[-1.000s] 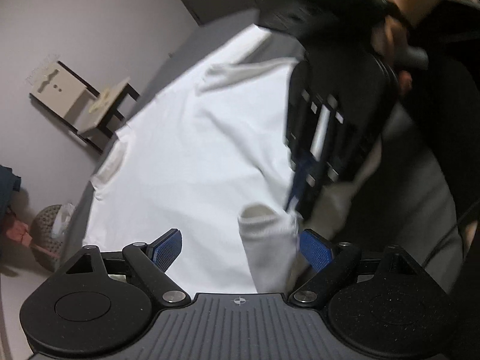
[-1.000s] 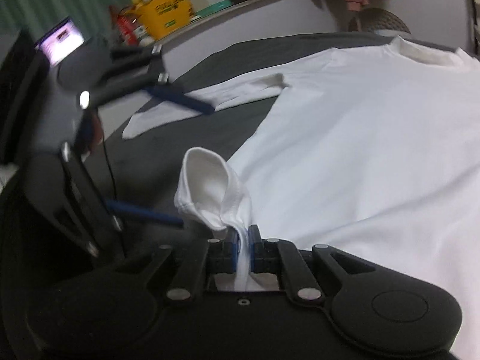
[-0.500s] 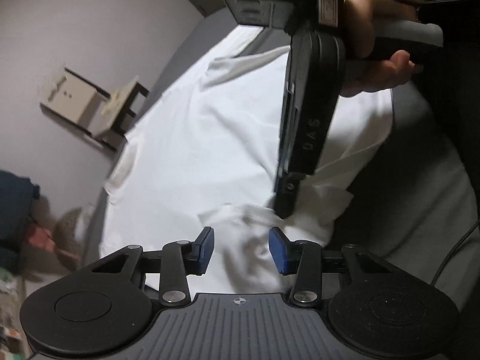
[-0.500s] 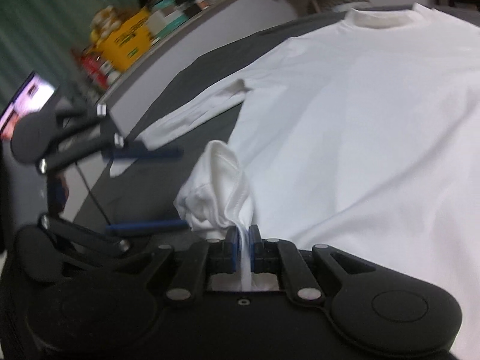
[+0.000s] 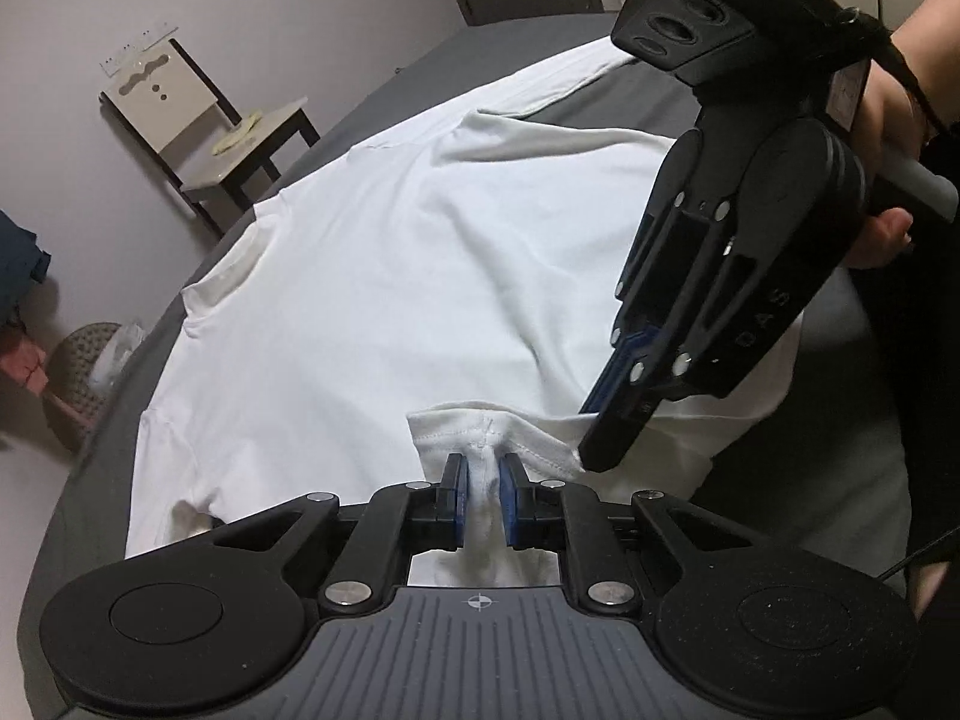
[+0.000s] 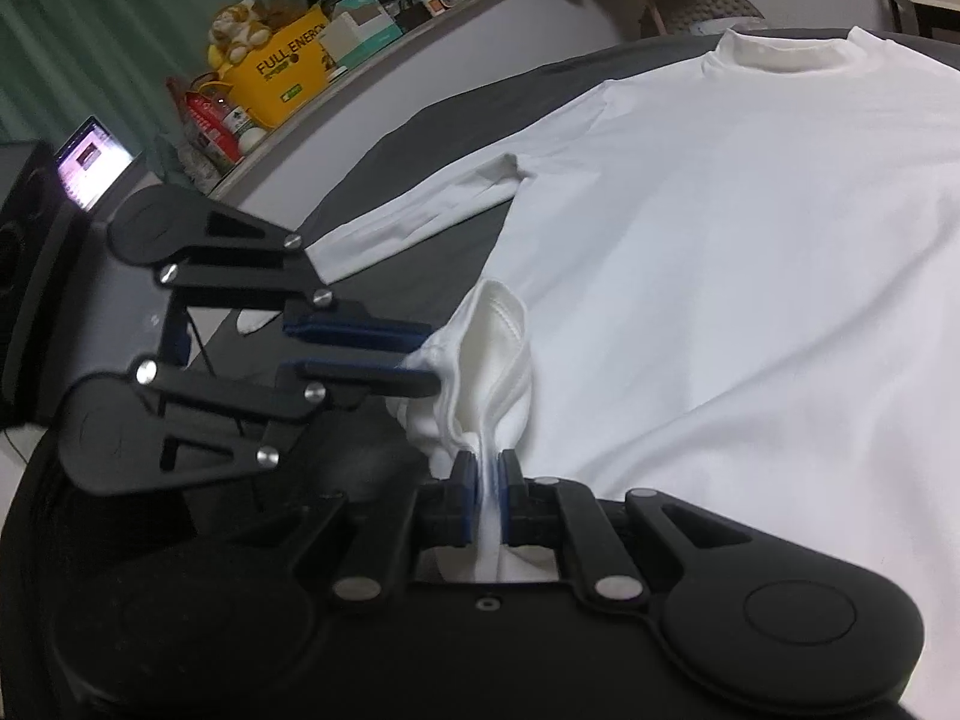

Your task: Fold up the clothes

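White knit cloth filled the left wrist view: a long-sleeved shirt (image 5: 384, 300) lay spread flat on a dark grey bed (image 5: 90, 516), its ribbed collar toward the wall. The left hand-held gripper (image 5: 480, 495), matte black with blue ribbed pads, was closing its jaws on a stitched cuff (image 5: 486, 438) of the shirt, the fabric bunched between the pads. The right hand-held gripper (image 5: 600, 420) came in from the upper right, held by a person's hand (image 5: 888, 120), its blue-padded tips pinching the same cuff just beside the left pads; raised letters on its side could not be read surely, and a green light glowed on its top. Beyond the bed stood a pale wooden chair (image 5: 204, 120) against a plain wall, and a woven basket (image 5: 84, 372) sat on the floor.

In the right wrist view, the right hand-held gripper (image 6: 487, 498) stayed clenched on a thin fold of the cuff (image 6: 492, 360), which rose in a soft loop above the pads. The left hand-held gripper (image 6: 429, 360) reached in from the left, its two blue fingers level and meeting the loop's side. The shirt (image 6: 720, 276) lay smooth to the right, one sleeve (image 6: 420, 222) stretched across the bed (image 6: 432, 138). Behind ran a cluttered shelf (image 6: 420, 48) with a yellow box (image 6: 282, 72) marked "FULL ENERG", a plush toy (image 6: 240, 30), and a lit screen (image 6: 90, 162) at the far left.
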`<action>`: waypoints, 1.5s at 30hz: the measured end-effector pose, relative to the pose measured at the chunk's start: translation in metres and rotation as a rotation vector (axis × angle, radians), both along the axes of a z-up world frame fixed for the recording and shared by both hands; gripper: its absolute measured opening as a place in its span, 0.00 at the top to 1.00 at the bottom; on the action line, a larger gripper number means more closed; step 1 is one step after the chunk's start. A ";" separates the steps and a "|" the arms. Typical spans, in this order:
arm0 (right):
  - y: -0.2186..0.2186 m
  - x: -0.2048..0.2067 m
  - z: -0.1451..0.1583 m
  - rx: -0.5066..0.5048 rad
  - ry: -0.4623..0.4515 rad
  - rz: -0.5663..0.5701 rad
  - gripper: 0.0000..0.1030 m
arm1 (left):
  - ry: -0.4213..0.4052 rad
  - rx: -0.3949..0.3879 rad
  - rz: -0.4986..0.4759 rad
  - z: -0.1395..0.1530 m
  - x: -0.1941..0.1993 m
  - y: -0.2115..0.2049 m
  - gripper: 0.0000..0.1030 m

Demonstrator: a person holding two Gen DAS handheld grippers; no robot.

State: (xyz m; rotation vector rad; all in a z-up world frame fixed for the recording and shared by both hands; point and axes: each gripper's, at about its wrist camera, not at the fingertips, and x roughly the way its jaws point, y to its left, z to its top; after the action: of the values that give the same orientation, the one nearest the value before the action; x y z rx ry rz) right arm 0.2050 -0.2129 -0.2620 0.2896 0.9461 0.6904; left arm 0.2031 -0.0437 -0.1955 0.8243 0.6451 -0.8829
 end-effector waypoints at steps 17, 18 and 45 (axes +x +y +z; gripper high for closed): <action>0.007 -0.044 0.029 -0.169 -0.128 0.088 0.51 | -0.153 -0.059 -0.093 0.046 -0.044 0.025 0.97; 0.009 -0.049 0.032 -0.212 -0.147 0.106 0.50 | -0.173 -0.050 -0.118 0.053 -0.053 0.028 0.97; -0.125 -0.023 0.031 -0.843 0.238 -0.039 0.55 | -0.423 -0.103 0.010 0.100 -0.092 0.035 0.97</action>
State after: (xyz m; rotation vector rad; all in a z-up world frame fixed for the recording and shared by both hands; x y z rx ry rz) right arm 0.1824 -0.3374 -0.2312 -0.3641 1.3680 0.1767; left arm 0.1111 -0.0089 -0.0952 0.8800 0.2312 -0.6971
